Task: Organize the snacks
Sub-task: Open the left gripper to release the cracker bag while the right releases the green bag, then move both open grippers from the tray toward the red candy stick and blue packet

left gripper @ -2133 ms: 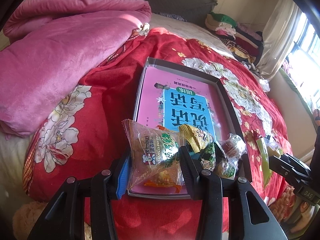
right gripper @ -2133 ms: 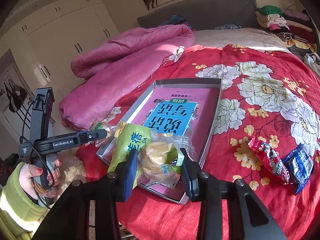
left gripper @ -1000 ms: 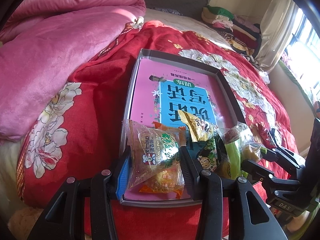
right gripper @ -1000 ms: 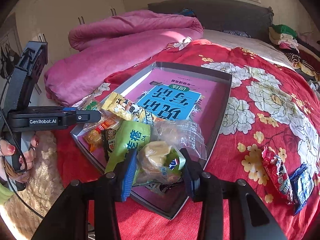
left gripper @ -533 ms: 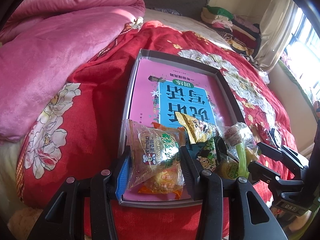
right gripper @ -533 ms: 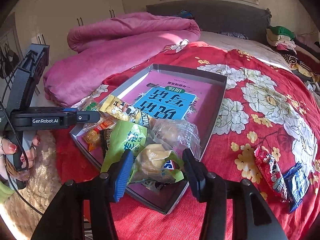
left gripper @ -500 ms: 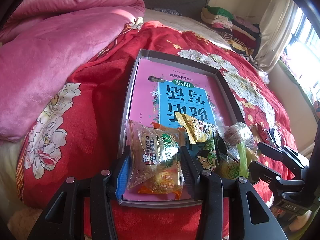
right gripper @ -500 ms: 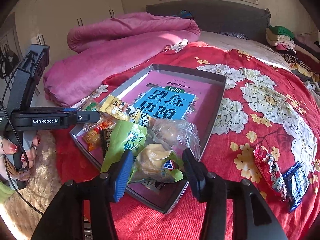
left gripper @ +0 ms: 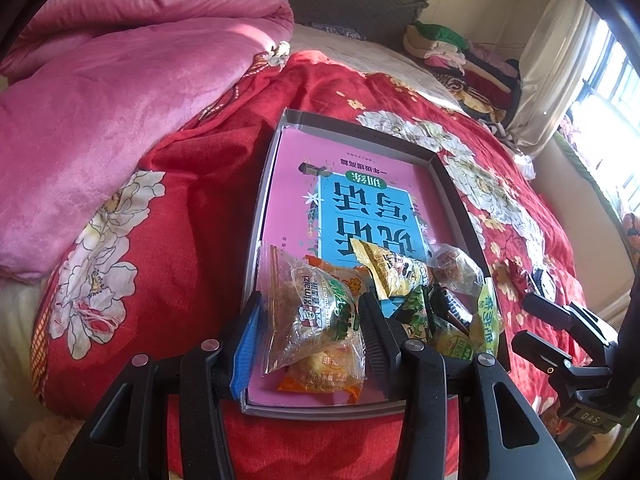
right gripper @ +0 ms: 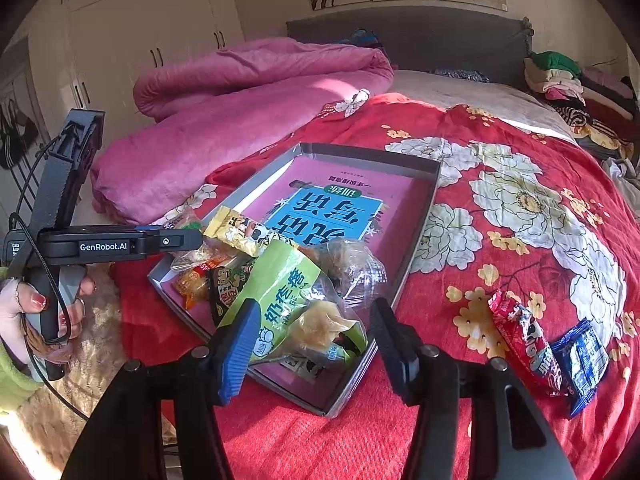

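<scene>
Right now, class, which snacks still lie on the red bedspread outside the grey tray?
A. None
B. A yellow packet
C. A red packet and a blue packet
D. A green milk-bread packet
C: the red packet and blue packet lie on the bedspread, right of the grey tray.

We see strong daylight from the window (left gripper: 608, 76), blown out white at the left view's right edge. It glares on the quilt (left gripper: 120, 92) and snack wrappers (right gripper: 308, 292), casting hard shadows in the tray (right gripper: 424, 200). Fisheye bending curves both views, the corners go black, and focus stays sharp.
</scene>
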`<state>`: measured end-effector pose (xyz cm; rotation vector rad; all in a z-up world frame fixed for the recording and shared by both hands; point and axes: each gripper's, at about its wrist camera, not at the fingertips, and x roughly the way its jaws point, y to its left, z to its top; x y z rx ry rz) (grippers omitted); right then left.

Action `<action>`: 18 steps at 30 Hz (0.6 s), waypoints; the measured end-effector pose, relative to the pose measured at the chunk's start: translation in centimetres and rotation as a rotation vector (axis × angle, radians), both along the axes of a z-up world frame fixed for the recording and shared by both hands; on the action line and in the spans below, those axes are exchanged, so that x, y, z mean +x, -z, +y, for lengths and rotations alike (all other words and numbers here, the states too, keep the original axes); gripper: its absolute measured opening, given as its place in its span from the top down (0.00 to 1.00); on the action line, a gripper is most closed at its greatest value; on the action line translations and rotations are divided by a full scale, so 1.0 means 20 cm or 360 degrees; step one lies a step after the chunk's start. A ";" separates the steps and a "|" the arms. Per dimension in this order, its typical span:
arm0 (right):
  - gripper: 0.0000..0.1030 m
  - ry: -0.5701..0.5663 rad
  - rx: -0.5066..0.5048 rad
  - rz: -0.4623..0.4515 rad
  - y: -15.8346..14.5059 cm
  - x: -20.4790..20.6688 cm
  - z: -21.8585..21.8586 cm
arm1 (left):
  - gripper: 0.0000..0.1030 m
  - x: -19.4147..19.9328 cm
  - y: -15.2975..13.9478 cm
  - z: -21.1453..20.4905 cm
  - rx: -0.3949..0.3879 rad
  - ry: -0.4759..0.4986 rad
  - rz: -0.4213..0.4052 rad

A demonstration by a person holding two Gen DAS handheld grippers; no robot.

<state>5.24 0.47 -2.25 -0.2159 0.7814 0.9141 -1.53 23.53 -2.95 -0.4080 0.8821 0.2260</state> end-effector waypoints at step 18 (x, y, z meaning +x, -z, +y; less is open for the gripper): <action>0.40 0.0063 0.0069 -0.0038 -0.06 0.02 -0.10 | 0.38 -0.04 -0.08 -0.01 0.0045 0.0007 -0.0093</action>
